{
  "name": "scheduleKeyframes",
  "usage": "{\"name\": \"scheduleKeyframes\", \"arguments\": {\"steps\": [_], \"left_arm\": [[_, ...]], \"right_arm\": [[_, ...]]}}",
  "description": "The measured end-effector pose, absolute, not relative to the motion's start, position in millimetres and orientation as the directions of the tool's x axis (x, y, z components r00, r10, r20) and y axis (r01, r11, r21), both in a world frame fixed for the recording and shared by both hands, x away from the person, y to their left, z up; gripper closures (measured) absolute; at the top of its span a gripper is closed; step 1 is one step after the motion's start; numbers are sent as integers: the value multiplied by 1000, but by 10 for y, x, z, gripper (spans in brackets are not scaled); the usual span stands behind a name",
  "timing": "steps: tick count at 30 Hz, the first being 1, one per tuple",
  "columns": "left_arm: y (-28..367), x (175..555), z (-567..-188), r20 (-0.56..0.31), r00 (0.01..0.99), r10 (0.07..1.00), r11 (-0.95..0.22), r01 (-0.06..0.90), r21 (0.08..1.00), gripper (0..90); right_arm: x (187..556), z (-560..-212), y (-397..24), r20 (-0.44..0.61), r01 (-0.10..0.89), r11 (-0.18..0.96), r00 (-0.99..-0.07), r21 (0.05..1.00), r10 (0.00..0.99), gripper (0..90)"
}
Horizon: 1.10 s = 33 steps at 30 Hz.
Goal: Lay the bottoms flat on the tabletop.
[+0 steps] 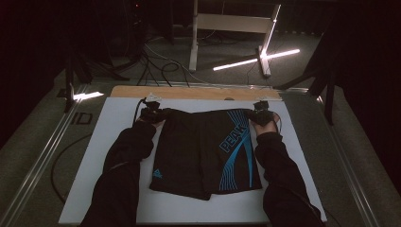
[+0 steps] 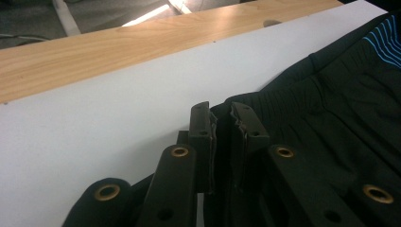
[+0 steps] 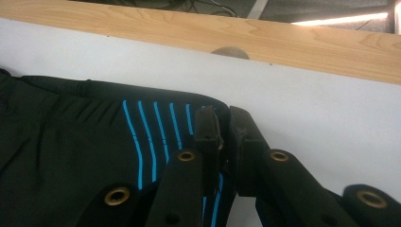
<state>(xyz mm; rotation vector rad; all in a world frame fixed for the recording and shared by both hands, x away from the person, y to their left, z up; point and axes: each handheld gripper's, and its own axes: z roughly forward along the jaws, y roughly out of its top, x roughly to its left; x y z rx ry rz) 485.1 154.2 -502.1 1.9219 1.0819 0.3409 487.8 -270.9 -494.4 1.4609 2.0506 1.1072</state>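
Right now a pair of black shorts (image 1: pixel 203 151) lies flat on a white board (image 1: pixel 118 198) on the table. The shorts sit in the middle of the board, with the waistband at the far side and the two legs at the near side. Blue lines and the blue word PEAK run down the right leg. A small blue mark sits low on the left leg.

A person's two arms in dark sleeves come in from the near edge. The left gripper (image 1: pixel 152 113) is at the far left corner of the shorts. The right gripper (image 1: pixel 261 115) is at the far right corner.

From the left gripper view, the left gripper (image 2: pixel 222 120) has its two black jaws almost together, with only a thin gap. The corner of the waistband (image 2: pixel 293 75) sits in that gap, so the jaws are pinching the cloth.

From the right gripper view, the right gripper (image 3: pixel 222 125) also has its jaws nearly together. They are pinching the waistband corner beside the blue stripes (image 3: pixel 156 127).

Past the white board, on the far side, is a strip of light wood (image 1: pixel 189 92). Farther away, on the dark floor, there are black cables (image 1: pixel 161 66), a white metal frame (image 1: pixel 231 23) and a bright light bar (image 1: pixel 255 59).
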Motion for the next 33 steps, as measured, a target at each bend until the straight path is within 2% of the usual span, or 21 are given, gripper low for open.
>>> {"name": "scheduleKeyframes", "arguments": {"steps": [9,13,16,18,19,20,21,22,23,25,27,29,33], "left_arm": [[1518,4844,-5034,-170,567,806,-229,564,793,798],[1521,4837,-5044,-167,548,820,-215,565,797,756],[1505,4838,-5042,-180,545,819,-209,576,791,563],[1489,4842,-5037,-188,540,820,-207,587,783,422],[1489,4842,-5037,-188,540,820,-207,587,783,354],[1483,4836,-5025,-191,537,822,-204,590,781,309],[1483,4836,-5025,-191,537,822,-204,590,781,272],[1485,4836,-5017,-201,534,821,-197,596,778,272],[1491,4828,-5006,-213,554,805,-204,595,777,170],[1488,4816,-4983,-204,555,806,-210,592,778,146],[1492,4804,-4958,-213,558,802,-205,592,780,63],[1495,4791,-4927,-214,563,798,-212,595,775,1],[1489,4747,-4889,-212,583,785,-233,593,771,0]], "right_arm": [[4915,-4956,-2674,116,628,152,-364,764,924,831],[4933,-4965,-2668,136,647,135,-350,751,927,796],[4934,-4960,-2659,154,651,116,-342,750,927,539],[4931,-4950,-2627,140,649,132,-350,749,926,469],[4931,-4950,-2627,140,649,132,-350,749,926,469],[4921,-4939,-2579,128,649,148,-357,746,925,380],[4921,-4939,-2579,128,649,148,-357,746,925,380],[4915,-4936,-2570,130,645,146,-361,750,924,361],[4902,-4933,-2550,139,642,146,-372,753,918,287],[4890,-4934,-2536,137,636,150,-379,757,915,216],[4874,-4934,-2535,152,638,151,-394,756,906,115],[4848,-4922,-2541,156,627,159,-416,762,896,95],[4796,-4879,-2543,175,605,154,-448,781,877,88]]}}
